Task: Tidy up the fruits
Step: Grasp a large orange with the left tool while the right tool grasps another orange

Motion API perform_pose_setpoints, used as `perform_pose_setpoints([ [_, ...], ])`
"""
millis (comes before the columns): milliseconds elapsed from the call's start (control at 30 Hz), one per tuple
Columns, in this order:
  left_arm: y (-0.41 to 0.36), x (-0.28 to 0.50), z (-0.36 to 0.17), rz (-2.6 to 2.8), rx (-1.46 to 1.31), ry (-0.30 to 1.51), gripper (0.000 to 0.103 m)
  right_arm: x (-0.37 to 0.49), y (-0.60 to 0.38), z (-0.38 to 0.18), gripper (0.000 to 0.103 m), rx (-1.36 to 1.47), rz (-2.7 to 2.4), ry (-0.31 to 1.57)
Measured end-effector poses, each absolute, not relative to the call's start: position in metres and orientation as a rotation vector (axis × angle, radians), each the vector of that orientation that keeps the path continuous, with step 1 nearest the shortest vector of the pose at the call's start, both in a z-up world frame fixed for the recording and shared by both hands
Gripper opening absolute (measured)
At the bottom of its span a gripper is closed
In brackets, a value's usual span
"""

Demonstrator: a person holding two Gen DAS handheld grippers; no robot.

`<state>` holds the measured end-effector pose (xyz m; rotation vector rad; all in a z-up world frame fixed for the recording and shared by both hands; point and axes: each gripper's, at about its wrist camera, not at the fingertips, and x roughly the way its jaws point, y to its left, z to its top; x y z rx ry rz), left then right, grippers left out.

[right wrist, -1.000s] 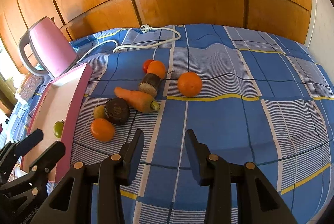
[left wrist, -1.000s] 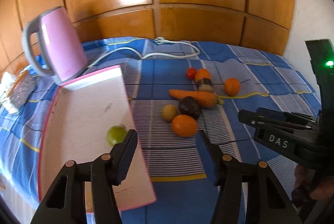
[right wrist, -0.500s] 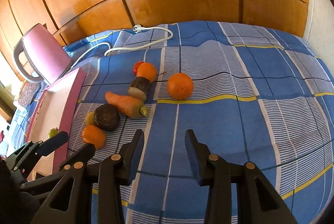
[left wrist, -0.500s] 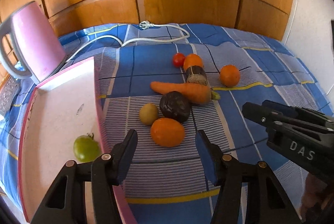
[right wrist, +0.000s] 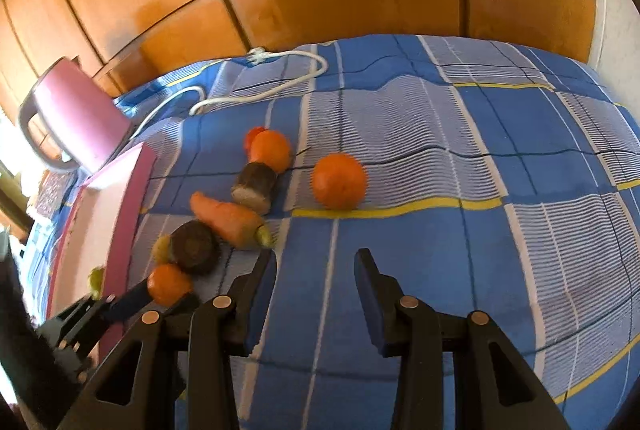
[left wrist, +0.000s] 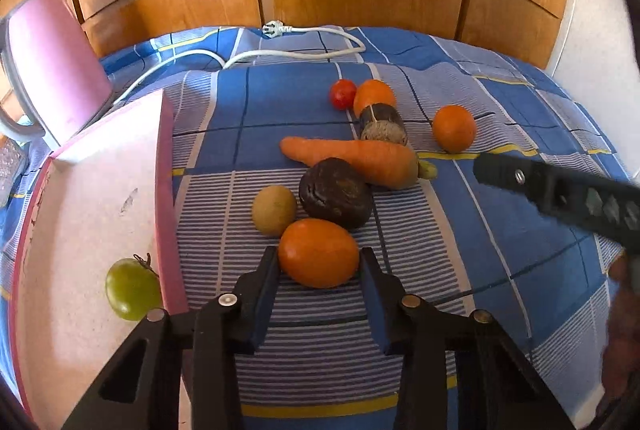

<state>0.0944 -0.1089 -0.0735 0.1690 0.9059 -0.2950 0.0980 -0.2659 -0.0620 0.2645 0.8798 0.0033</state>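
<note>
My left gripper (left wrist: 318, 258) is open with its fingers on either side of the nearest orange (left wrist: 318, 258), which lies on the checked cloth; I cannot tell if the pads touch it. Behind it lie a kiwi (left wrist: 274, 210), a dark beet (left wrist: 335, 193), a carrot (left wrist: 352, 155), a second orange (left wrist: 454, 129), a third orange (left wrist: 374, 93) and a red tomato (left wrist: 343, 93). A green tomato (left wrist: 132, 289) sits in the pink tray (left wrist: 80, 213). My right gripper (right wrist: 315, 262) is open and empty above the cloth, right of the carrot (right wrist: 228, 220); the second orange (right wrist: 339, 181) lies ahead of it.
A pink kettle (left wrist: 48, 69) stands at the far left behind the tray, with its white cord (left wrist: 280, 49) across the back of the cloth. A cut dark root piece (left wrist: 383, 123) lies by the carrot. Wooden panels close the back.
My left gripper has moved forward and right from beside the tray until its fingers flank the nearest orange. My right gripper has shifted forward and tilted a little.
</note>
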Motion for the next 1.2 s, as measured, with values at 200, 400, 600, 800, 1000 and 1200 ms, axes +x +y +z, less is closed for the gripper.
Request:
perform_pose_setpoints([
  [200, -0.106, 0.094, -0.072, -0.301, 0.147, 0.894, 0.039, 0.126, -0.272, -0.063, 0.047, 0.233, -0.023, 0.881],
  [400, -0.106, 0.094, -0.071, -0.316, 0.117, 0.894, 0.039, 0.151, -0.270, -0.069, 0.049, 0.187, -0.038, 0.898],
  [600, -0.107, 0.093, -0.071, -0.331, 0.095, 0.901, 0.039, 0.166, -0.266, -0.079, 0.039, 0.139, -0.046, 0.928],
  [800, -0.103, 0.089, -0.066, -0.332, 0.069, 0.899, 0.039, 0.155, -0.270, -0.077, 0.038, 0.141, -0.043, 0.924],
  [1000, -0.100, 0.081, -0.055, -0.334, 0.061, 0.870, 0.039, 0.133, -0.275, -0.075, 0.038, 0.166, -0.054, 0.932],
  [1200, -0.095, 0.072, -0.043, -0.324, 0.050, 0.842, 0.039, 0.112, -0.273, -0.068, 0.038, 0.167, -0.044, 0.915],
])
